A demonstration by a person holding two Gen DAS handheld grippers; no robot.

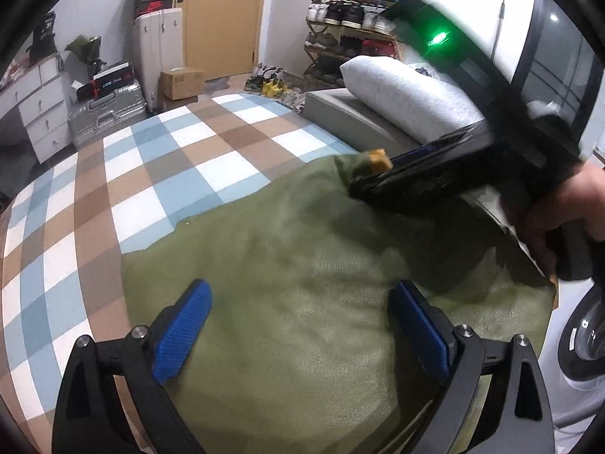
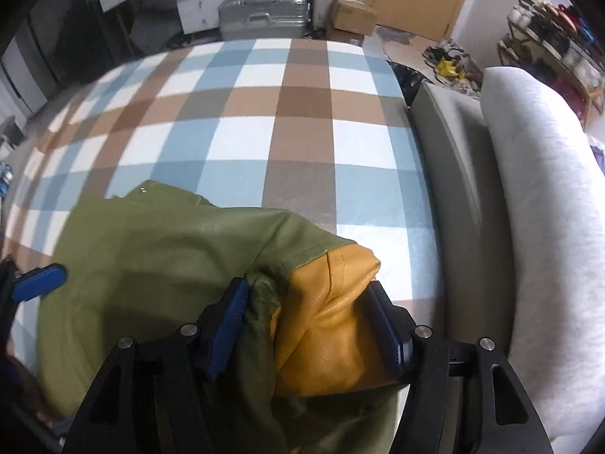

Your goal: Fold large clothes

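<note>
An olive-green jacket (image 1: 302,265) lies spread on the plaid bed cover (image 1: 170,159). My left gripper (image 1: 298,325) hovers just over its middle, jaws wide open, nothing between the blue pads. My right gripper (image 2: 308,325) is at the jacket's sleeve end, where a mustard-yellow leather cuff (image 2: 332,321) and bunched green fabric (image 2: 151,257) sit between its parted jaws. The pads touch the bunch at its sides without squeezing it. In the left wrist view the right gripper (image 1: 363,185) reaches in from the right, a hand on its handle, with the yellow cuff (image 1: 380,159) at its tips.
A white pillow (image 1: 408,94) lies on a grey bed frame (image 1: 340,113) right of the jacket. Beyond the bed's far edge stand a silver suitcase (image 1: 106,117), white drawers (image 1: 41,113), a cardboard box (image 1: 181,83) and a shoe rack (image 1: 348,19). A white appliance (image 1: 574,359) is at bottom right.
</note>
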